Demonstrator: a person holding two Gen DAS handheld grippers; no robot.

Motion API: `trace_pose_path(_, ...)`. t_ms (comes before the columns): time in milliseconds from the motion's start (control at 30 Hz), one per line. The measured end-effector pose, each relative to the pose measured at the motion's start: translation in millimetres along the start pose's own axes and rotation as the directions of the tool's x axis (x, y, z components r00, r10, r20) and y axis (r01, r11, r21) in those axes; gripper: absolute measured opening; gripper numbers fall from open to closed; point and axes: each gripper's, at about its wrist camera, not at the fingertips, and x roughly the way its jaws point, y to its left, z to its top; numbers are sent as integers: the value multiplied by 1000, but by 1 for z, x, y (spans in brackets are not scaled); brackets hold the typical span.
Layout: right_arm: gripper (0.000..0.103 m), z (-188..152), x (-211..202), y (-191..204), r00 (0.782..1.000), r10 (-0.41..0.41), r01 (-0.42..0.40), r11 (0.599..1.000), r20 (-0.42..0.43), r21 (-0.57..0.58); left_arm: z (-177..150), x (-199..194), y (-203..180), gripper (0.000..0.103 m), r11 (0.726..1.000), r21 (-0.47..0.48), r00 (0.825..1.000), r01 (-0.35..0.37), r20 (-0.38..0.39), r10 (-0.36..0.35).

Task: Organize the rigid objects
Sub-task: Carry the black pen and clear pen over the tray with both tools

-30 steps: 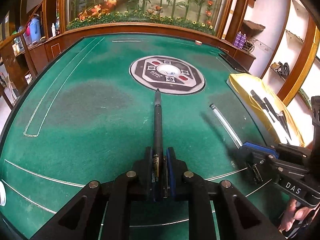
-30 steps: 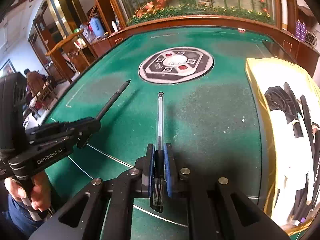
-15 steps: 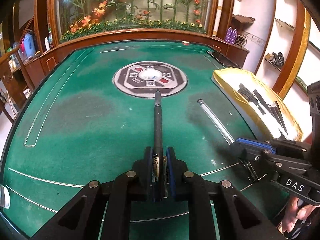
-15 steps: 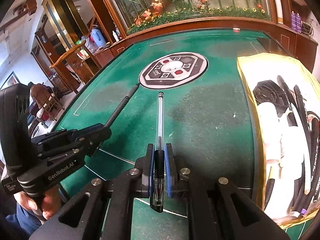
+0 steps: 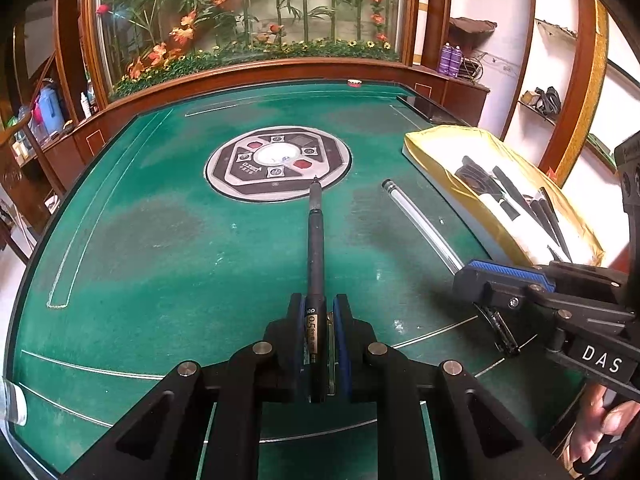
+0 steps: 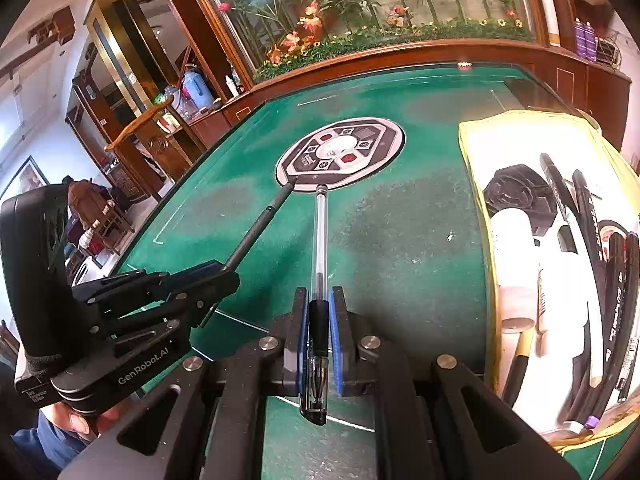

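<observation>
1. The left gripper (image 5: 320, 344) is closed on a slim black plastic pen (image 5: 315, 248), clamped near its rear end and carried above the green felt table (image 5: 168, 248); its tip points toward 12 o'clock.
2. The right gripper (image 6: 319, 332) is closed on a clear-barrelled ballpoint pen (image 6: 320, 240) with a black grip, likewise held by its rear over the felt.
3. Both pens project far beyond the blue pads, so a knock against the gold-edged white tray (image 6: 476, 184) at 3 o'clock could pivot or slip them.
4. The tips are seen close together in the right wrist view, so a collision between the pens is judged possible.
5. The tray's dark pens and white tubes are shown closely only by the right wrist view; the "0.5" label is readable only in the left.
</observation>
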Motion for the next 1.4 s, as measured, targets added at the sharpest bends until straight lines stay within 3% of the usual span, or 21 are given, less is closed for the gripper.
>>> trace_pose_path(300,9,0,-16,-17,999,10,-12,999,36,34,8,-4,-19,14,1000,27,1000,-1,4,1)
trace_pose_path(633,9,-1,-47,-53,995,-9,-2,994,101,106,27,-3,-53,14,996,48,998,70,-2,-70)
trace_pose_path(933,9,1,-81,-104,982,-72,36,978,173,206,51,-1,-98,14,983,71,986,168,-13,-168)
trace_pose_path(1400,9,-12,-103,-157,962,-183,116,947,203,301,63,28,-170,14,966,102,971,236,-73,-230)
